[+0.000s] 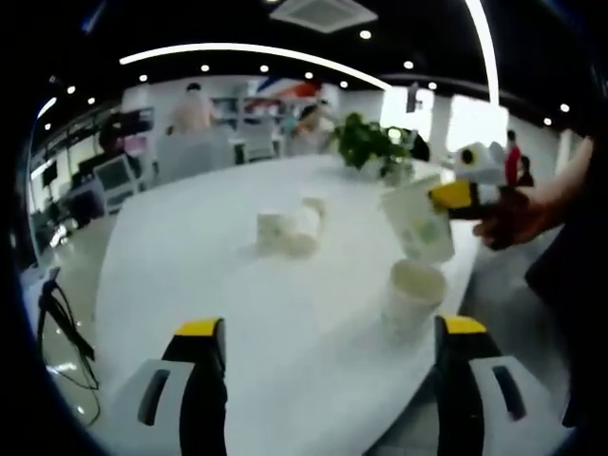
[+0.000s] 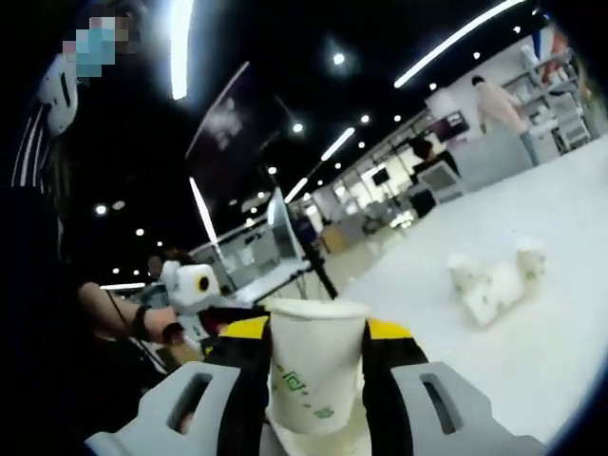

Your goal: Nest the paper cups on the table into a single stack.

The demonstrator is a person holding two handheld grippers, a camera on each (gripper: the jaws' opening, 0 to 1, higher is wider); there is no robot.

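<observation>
Mid-carry: right gripper pinches a printed paper cup, held above the upright cup on the table. Left gripper spread, idle. Farther cups possibly toppled. Next: lower squarely in.

Light is given by long ceiling strips and small round spots, seen against a dark ceiling. The white counter is lit brightly and nearly washed out, with only faint shadows. Both views are soft and blurred; the far cups at three o'clock are smeared. Straight lines are bent towards the edges.
</observation>
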